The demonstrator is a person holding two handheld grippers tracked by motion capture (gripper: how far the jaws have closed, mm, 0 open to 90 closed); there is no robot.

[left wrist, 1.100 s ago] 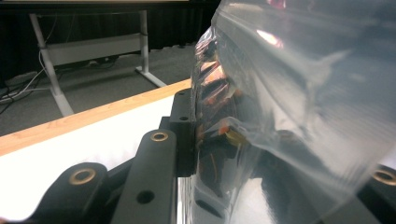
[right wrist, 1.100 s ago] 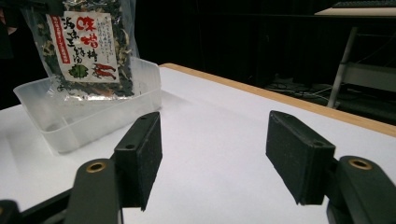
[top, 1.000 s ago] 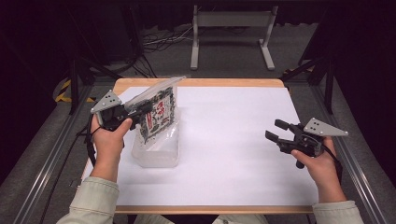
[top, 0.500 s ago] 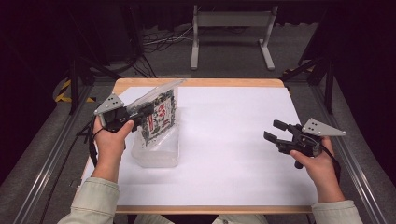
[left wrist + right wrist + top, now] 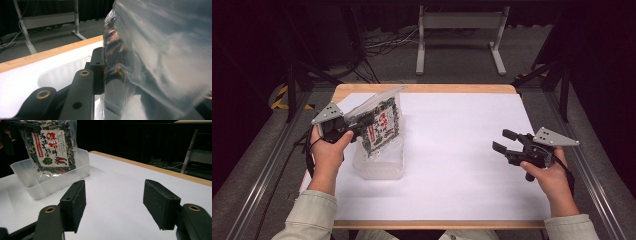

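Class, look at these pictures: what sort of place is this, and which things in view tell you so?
Probably a lab or recording workspace, not a kitchen: a white-covered table between metal rails, loose cables on grey carpet, dark curtains behind, and a person working hand-held tongs.

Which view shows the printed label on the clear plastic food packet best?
The right gripper view: the clear plastic food packet faces that camera, its white label with red characters sharp, above the clear plastic tub. The high view shows the label small and slanted. The left gripper view shows blurred plastic film close up.
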